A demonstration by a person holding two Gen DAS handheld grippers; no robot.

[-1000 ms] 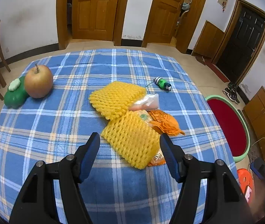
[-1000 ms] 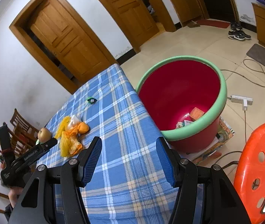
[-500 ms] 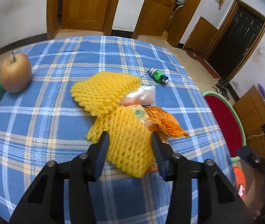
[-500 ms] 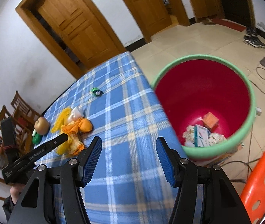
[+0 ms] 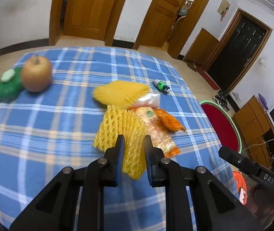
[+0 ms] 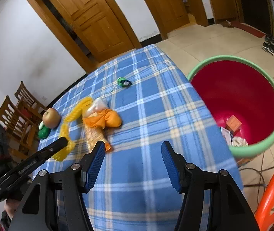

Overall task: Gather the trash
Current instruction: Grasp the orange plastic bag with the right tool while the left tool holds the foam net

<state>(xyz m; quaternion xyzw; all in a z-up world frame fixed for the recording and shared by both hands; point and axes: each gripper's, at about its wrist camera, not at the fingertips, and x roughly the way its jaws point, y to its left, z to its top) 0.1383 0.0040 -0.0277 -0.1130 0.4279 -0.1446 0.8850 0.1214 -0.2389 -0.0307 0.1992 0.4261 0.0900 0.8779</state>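
Observation:
On the blue checked tablecloth [image 5: 46, 127] lies a trash pile. It holds a near yellow foam net [image 5: 123, 127], a second foam net [image 5: 119, 94], a clear plastic bag [image 5: 150, 99], a printed snack wrapper [image 5: 156, 132] and an orange bag [image 5: 169, 122]. My left gripper [image 5: 134, 144] is closing, and its pads pinch the near edge of the near foam net. My right gripper [image 6: 133, 154] stands open and empty over bare cloth, just right of the snack wrapper [image 6: 94, 136] and orange bag [image 6: 104, 118]. The left gripper [image 6: 60, 144] shows at the foam net [image 6: 67, 123].
A red bin with a green rim [image 6: 256, 148] stands on the floor beside the table's right edge, with some trash in it. An apple [image 5: 36, 77] and a green item [image 5: 7, 86] lie far left, a small green toy [image 5: 161, 85] farther back. An orange stool [image 6: 273, 192] and wooden chairs [image 6: 15, 111] flank the table.
The left jaws have come from wide apart to pinching the near foam net, which has bunched up. The right gripper has swung left from over the bin toward the trash pile.

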